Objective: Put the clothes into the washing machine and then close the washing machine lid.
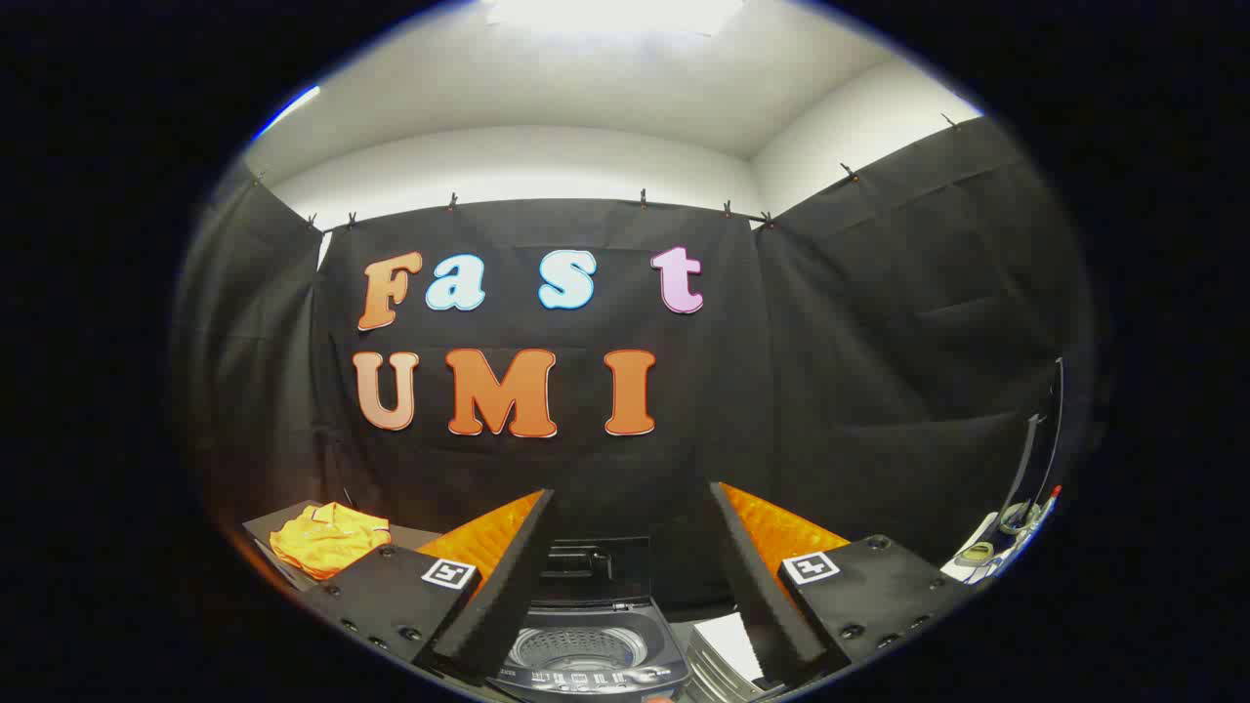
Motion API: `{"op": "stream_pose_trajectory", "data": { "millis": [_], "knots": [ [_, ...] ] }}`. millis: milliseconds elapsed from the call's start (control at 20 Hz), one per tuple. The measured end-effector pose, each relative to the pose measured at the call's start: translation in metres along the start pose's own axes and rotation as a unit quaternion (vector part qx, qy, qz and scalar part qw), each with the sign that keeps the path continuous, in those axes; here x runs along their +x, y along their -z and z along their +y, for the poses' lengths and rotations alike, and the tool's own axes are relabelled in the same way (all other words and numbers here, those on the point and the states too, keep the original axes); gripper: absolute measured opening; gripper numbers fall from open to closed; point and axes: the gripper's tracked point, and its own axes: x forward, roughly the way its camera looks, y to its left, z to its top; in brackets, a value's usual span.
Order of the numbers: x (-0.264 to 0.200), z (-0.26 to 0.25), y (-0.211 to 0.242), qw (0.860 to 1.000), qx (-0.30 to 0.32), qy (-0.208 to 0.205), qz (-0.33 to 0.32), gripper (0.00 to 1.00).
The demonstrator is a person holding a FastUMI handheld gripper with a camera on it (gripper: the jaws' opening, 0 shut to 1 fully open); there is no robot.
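Note:
A small top-loading washing machine [594, 652] stands below and between my fingers, its lid [592, 569] raised upright at the back and its steel drum [580, 646] showing bare inside. A folded yellow-orange garment [327, 537] lies on a dark surface off to the left, beyond my left finger. My gripper [630, 513] is open, held high above the machine, with nothing between its fingers.
A white sheet or pad [730, 644] lies just right of the washing machine. At the far right stand a thin upright frame [1035, 459] and some cables and small items [1011, 532] on a white surface. Black cloth walls close the booth behind and on both sides.

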Motion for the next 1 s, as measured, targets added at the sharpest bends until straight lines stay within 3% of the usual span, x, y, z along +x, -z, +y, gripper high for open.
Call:
{"op": "stream_pose_trajectory", "data": {
  "millis": [1000],
  "knots": [
    [-0.001, -0.001, 0.008, 0.999, 0.012, 0.033, 0.015, 0.98]
  ]
}}
